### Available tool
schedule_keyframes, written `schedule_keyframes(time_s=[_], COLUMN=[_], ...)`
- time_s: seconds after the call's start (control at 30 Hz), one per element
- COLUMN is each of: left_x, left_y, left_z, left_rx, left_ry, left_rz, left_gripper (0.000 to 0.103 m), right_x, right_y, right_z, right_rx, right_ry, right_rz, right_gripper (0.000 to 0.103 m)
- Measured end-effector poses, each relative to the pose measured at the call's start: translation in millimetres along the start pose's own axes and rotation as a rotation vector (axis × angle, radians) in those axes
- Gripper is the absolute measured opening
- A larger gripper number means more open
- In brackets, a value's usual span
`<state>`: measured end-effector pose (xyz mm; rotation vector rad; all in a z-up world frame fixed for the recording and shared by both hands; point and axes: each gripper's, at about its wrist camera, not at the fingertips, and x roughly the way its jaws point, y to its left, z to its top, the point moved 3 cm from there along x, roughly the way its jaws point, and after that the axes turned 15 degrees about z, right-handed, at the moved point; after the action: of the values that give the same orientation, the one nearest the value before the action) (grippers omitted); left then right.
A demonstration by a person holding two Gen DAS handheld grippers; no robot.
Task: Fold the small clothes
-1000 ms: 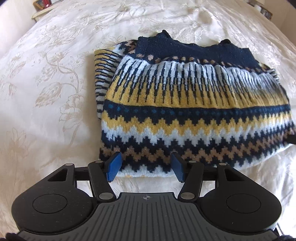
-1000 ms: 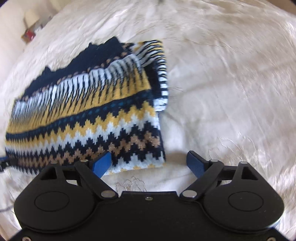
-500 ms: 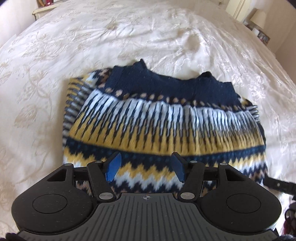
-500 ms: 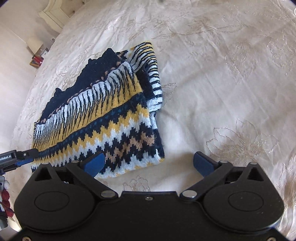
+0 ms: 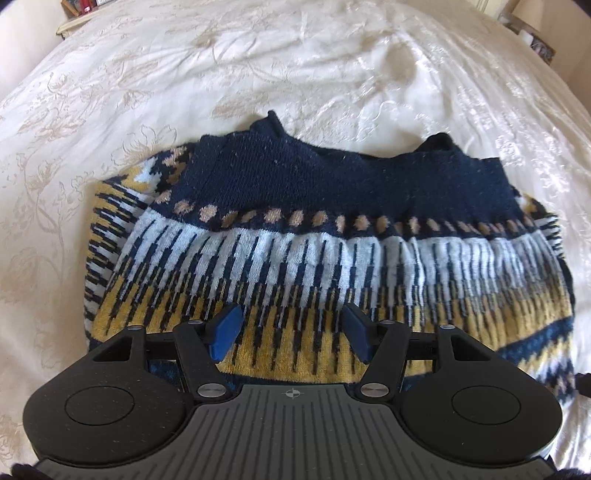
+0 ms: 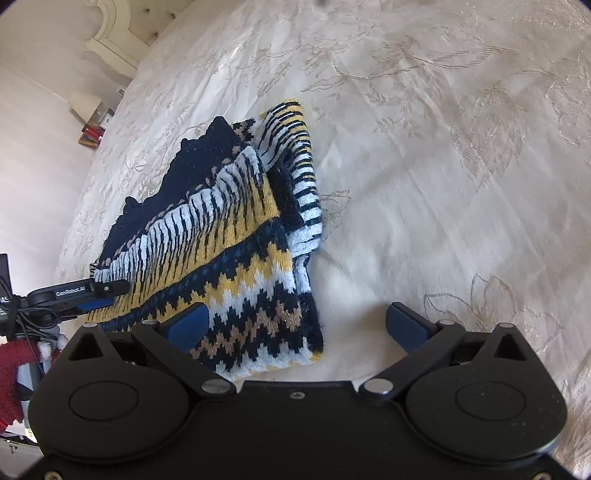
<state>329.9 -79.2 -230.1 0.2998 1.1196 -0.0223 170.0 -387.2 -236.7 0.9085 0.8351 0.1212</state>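
A folded knitted sweater (image 5: 303,258) in navy, yellow and white zigzag bands lies flat on the bed. It also shows in the right wrist view (image 6: 236,251). My left gripper (image 5: 291,334) is open and empty, hovering over the sweater's yellow band near its left side. It shows in the right wrist view (image 6: 99,295) at the sweater's far end. My right gripper (image 6: 295,325) is open and empty, its jaws straddling the sweater's near right corner just above it.
The sweater rests on a cream floral bedspread (image 5: 258,66) that fills both views. A headboard (image 6: 122,33) and a bedside table with a lamp (image 6: 92,110) stand at the far left in the right wrist view.
My left gripper moved forward over the sweater from its near hem to the yellow band. My right gripper drew back and rose a little. Both stayed open.
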Motion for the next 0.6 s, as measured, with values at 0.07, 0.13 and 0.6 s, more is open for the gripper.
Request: schedule_keyframes(time_s=[0.07, 0.13, 0.6], left_x=[7, 13, 24], left_y=[-2, -3, -15], left_z=[0, 1, 4], left_rx=[0.001, 0.001, -0.016], left_ry=[0.009, 0.024, 0.043], left_rz=[0.004, 0.004, 0.005], left_gripper=[0.067, 0.070, 0.092], right_x=[3, 7, 63], right_y=[-2, -3, -3], right_z=[5, 11, 63], right_rx=[0.002, 0.001, -0.034], right_ry=[0.007, 0.015, 0.092], right_rz=[0.024, 0.045, 0.205], right_gripper=[0.102, 0.102, 0.103])
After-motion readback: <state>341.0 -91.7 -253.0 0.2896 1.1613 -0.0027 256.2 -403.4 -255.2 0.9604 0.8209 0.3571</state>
